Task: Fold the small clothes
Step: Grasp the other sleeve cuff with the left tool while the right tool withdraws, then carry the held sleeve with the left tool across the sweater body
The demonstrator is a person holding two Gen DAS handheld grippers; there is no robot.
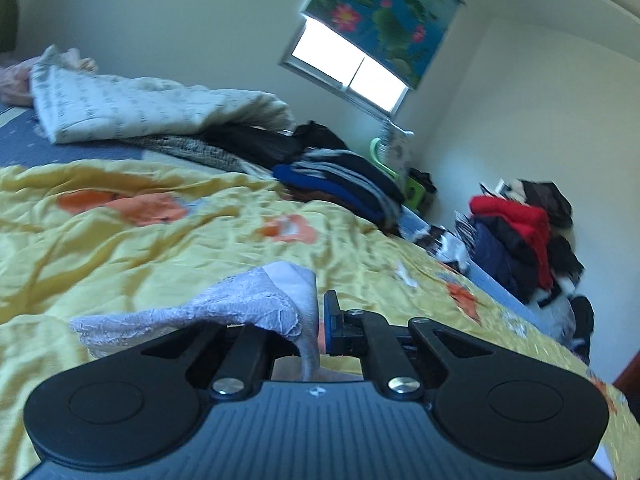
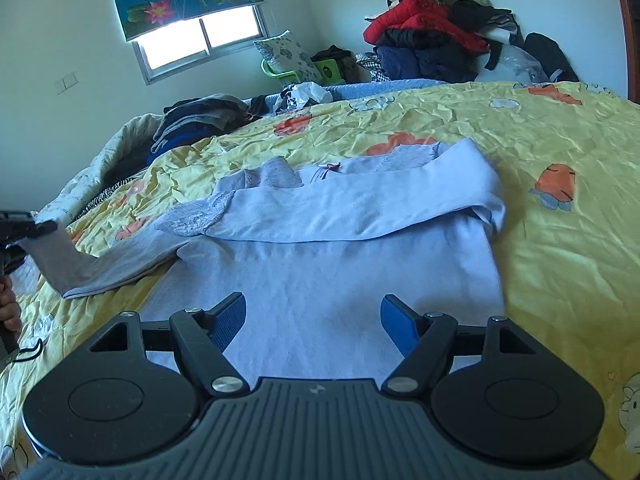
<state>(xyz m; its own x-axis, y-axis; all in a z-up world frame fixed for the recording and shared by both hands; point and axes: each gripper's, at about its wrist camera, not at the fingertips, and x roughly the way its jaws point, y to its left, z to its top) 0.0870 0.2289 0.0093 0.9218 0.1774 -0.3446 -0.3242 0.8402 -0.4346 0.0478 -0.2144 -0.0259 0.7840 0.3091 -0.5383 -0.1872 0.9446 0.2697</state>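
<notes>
A pale lilac long-sleeved top (image 2: 320, 248) with lace trim lies on the yellow bedspread (image 2: 540, 152), its right sleeve folded across the chest. My right gripper (image 2: 314, 326) is open and empty, low over the hem. My left gripper (image 1: 318, 324) is shut on the end of the left sleeve (image 1: 256, 300), lifting it off the bed. It also shows in the right wrist view (image 2: 28, 228) at the far left, with the sleeve (image 2: 100, 256) stretched from it to the top. The left finger is hidden under the cloth.
Folded dark clothes (image 1: 344, 184) and a cream quilt (image 1: 140, 108) lie at the far side of the bed. A heap of red and dark jackets (image 2: 432, 36) stands by the wall. A green stool (image 2: 304, 72) sits under the window.
</notes>
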